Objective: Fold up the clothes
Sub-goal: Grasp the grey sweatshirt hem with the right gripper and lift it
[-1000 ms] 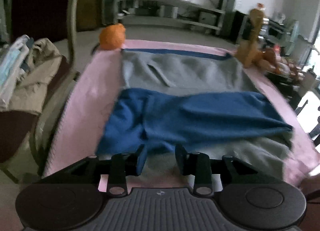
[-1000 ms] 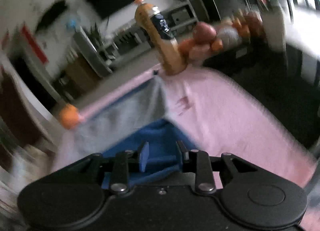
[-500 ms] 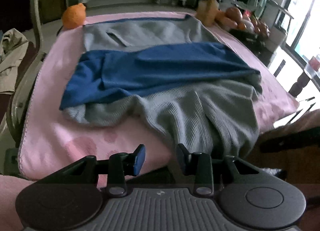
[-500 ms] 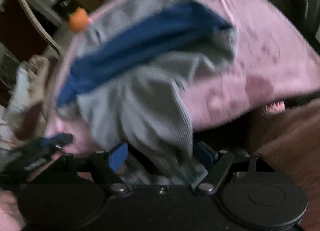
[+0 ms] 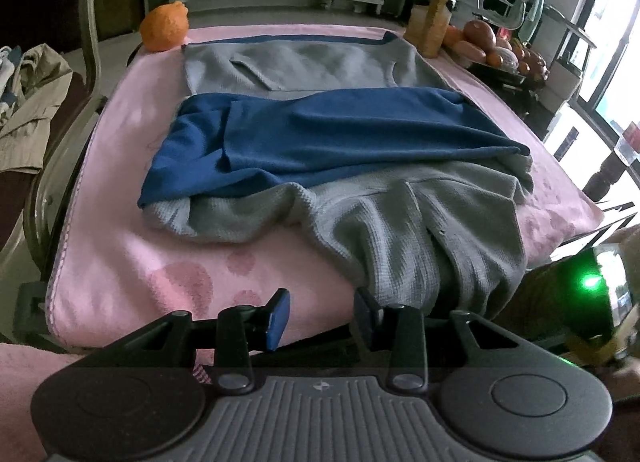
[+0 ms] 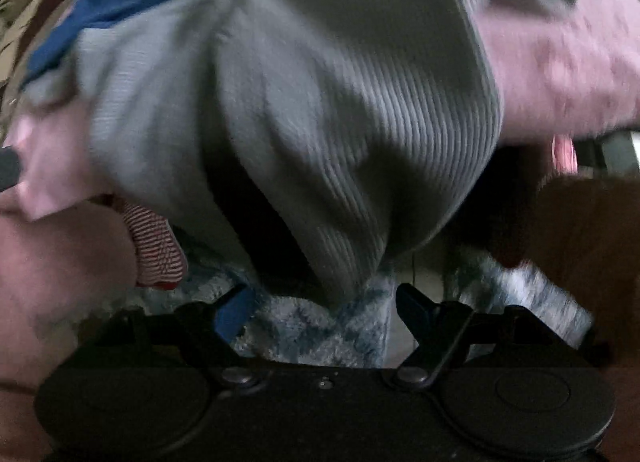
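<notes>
The grey sleeve [image 6: 320, 141] hangs off the counter [image 5: 120, 262] edge at twelve o'clock above the right tool [image 6: 320, 310], whose jaws gape empty; the left tool [image 5: 320, 314], also empty, sits part-open.

The garment [image 5: 340, 149] lies on the blanket [image 5: 120, 254], orange [image 5: 164, 26] behind it, bottle [image 5: 434, 17] behind-right.

Right hand-held gripper [image 6: 324, 314] now wide apart, off the blue fold, down at the garment's [image 6: 320, 109] hanging grey end.

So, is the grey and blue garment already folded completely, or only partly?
Only partly. The garment has a blue part laid over its middle, but its grey near end hangs, rumpled, over the edge of the pink cover.
</notes>
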The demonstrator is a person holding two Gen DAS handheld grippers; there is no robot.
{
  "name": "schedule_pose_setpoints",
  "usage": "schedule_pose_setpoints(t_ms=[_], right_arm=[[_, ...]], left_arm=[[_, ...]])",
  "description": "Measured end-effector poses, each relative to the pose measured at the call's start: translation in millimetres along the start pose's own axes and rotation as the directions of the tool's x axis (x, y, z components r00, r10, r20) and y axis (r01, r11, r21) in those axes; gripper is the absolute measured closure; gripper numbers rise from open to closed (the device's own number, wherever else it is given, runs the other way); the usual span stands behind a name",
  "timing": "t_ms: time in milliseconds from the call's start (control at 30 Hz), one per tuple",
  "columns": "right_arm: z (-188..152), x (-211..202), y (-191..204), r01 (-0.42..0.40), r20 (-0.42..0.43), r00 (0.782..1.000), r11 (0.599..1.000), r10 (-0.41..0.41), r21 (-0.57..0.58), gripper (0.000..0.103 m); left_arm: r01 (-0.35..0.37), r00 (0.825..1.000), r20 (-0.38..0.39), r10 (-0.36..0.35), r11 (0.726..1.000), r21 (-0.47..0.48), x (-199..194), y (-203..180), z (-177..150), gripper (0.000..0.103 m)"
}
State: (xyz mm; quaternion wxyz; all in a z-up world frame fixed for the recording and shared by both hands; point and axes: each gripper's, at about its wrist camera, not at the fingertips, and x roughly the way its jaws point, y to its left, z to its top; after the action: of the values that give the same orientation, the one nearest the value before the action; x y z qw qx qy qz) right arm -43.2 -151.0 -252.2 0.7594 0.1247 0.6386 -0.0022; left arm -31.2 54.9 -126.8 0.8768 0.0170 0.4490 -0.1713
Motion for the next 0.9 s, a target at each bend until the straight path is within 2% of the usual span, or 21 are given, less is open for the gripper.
schedule_pose_setpoints(t_ms=[67, 200, 267, 333, 433, 567, 667, 733, 900], right_arm=[[-3.4, 10.2, -3.6, 0.015, -0.009, 1.000, 0.998, -0.014, 0.065, 0.028], [-9.2, 23.3, -11.9, 0.044, 0.011, 0.999, 0.986, -0.046, 0.162, 0.043], [-10.0, 27.5, -14.0, 0.048, 0.005, 0.999, 0.985, -0.050, 0.167, 0.061], [-8.3, 25.6, -11.7, 0.038, -0.007, 0.999, 0.991, -0.037, 0.129, 0.096], [-3.8, 12.4, -2.7, 0.001, -0.002, 1.000, 0.998, -0.001, 0.070, 0.099], [-7.0, -18.9, 5.6, -0.106, -0.028, 0.994, 0.993, 0.108, 0.054, 0.099], [-3.0, -52.6, 8.8, -0.230, -0.019, 0.972, 0.969, 0.233, 0.091, 0.099], [2.0, -74.1, 7.5, -0.302, 0.017, 0.953, 0.946, 0.302, 0.116, 0.099], [13.0, -115.5, -4.6, -0.402, 0.134, 0.914, 0.904, 0.384, 0.147, 0.099]], left_arm=[[0.005, 1.000, 0.003, -0.005, 1.000, -0.006, -0.6, 1.3, 0.2, 0.066], [0.015, 1.000, 0.006, -0.015, 1.000, -0.010, -0.9, 2.8, -0.1, 0.066], [0.015, 1.000, 0.004, -0.015, 1.000, -0.014, -0.4, 3.5, 0.1, 0.066], [0.014, 1.000, 0.002, -0.014, 1.000, -0.019, -0.5, 4.8, 0.1, 0.066], [0.014, 1.000, 0.004, -0.014, 1.000, -0.026, -1.6, 6.3, -0.3, 0.066], [0.020, 1.000, 0.013, -0.020, 0.999, -0.035, -4.3, 8.3, -0.4, 0.066], [0.048, 0.998, 0.034, -0.047, 0.998, -0.035, -9.7, 8.6, 0.3, 0.065], [0.076, 0.996, 0.048, -0.074, 0.996, -0.038, -14.6, 9.7, 0.6, 0.060], [0.141, 0.989, 0.055, -0.138, 0.989, -0.052, -23.5, 12.0, -2.2, 0.057]])
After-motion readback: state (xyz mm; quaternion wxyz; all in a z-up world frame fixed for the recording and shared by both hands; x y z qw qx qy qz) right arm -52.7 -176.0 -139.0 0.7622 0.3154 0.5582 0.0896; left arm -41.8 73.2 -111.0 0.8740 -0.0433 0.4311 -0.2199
